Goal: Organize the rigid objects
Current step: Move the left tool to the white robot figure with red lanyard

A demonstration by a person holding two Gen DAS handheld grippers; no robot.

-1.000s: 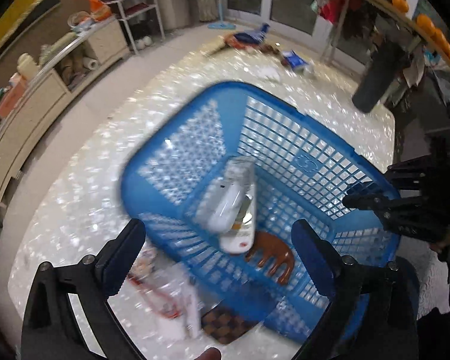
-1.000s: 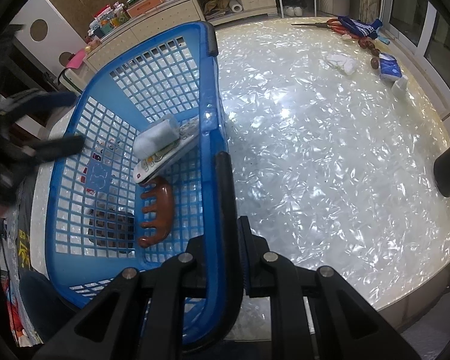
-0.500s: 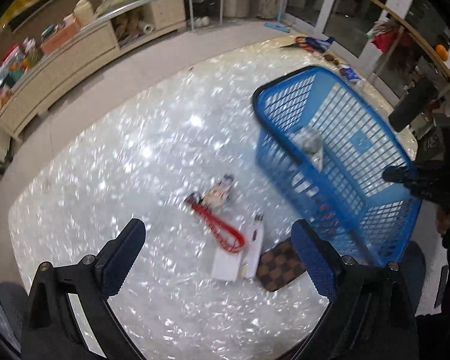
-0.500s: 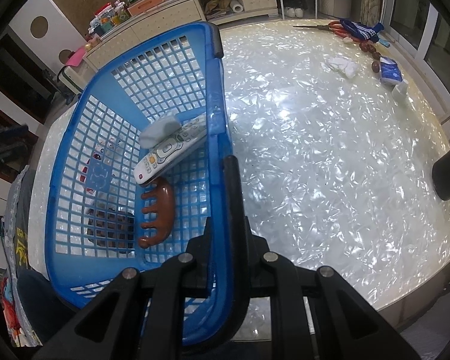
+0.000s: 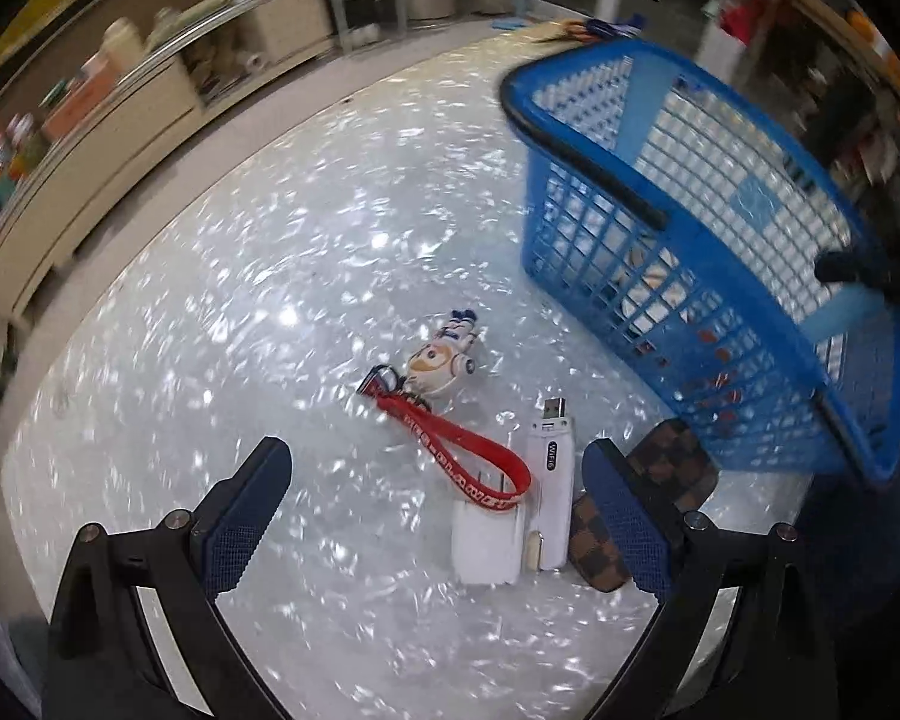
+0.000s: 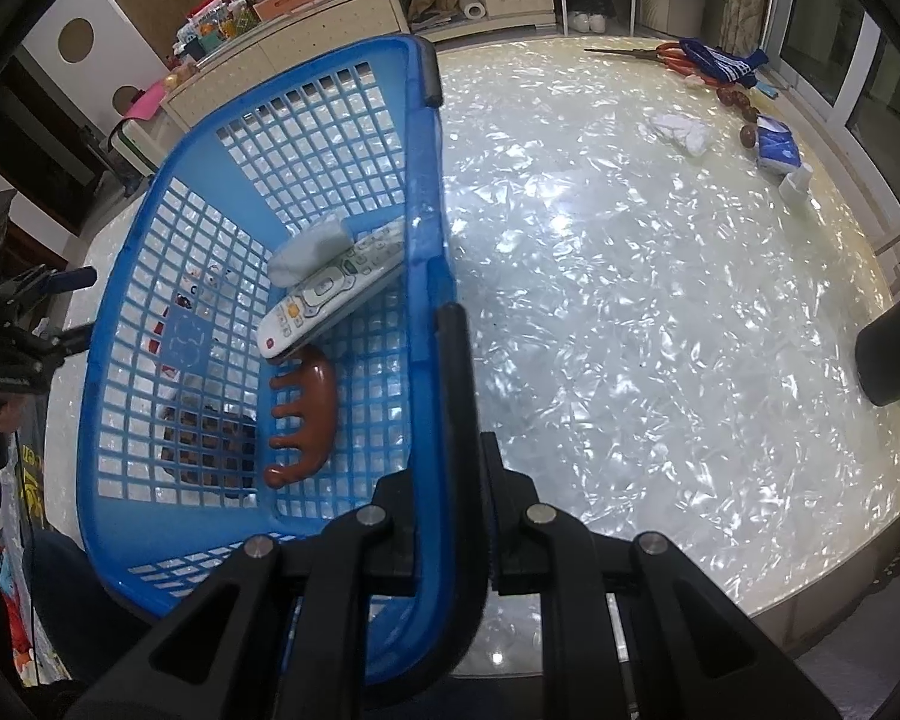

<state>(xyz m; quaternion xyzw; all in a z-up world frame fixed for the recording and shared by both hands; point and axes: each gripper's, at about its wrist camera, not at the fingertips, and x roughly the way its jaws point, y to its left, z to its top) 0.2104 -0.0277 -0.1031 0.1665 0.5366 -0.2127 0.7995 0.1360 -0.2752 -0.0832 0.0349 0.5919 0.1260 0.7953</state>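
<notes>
Four loose items, left wrist view: white charger block (image 5: 487,543), white WiFi USB dongle (image 5: 551,492), red lanyard (image 5: 457,452) clipped to a small figure keychain (image 5: 442,358), and a checkered brown case (image 5: 636,510), all on the pearly table (image 5: 222,324).
Left gripper (image 5: 435,516): jaws wide apart, empty, hovering over the cluster; charger and dongle lie between the pads.
Step in hand, my reading: picking one item for the basket.
Doing it well: settle on a single piece; charger and dongle touch side by side, so a careless close may catch both.
In the way: lanyard loop rests on the charger's top edge; the case lies partly behind the right pad at 3 o'clock.
Basket, this view: blue basket (image 5: 720,252) at 2 o'clock, near the case.
Right wrist view, right gripper (image 6: 450,540): jaws clamped together on the basket rim, steadying it.
Already inside: remote control (image 6: 330,291), pale block (image 6: 309,249) at its far end, brown comb-like piece (image 6: 306,420) at 9 o'clock.
Around: scissors (image 6: 666,54), blue cloth (image 6: 720,63), tissue pack (image 6: 777,147) far off at 1 o'clock.
</notes>
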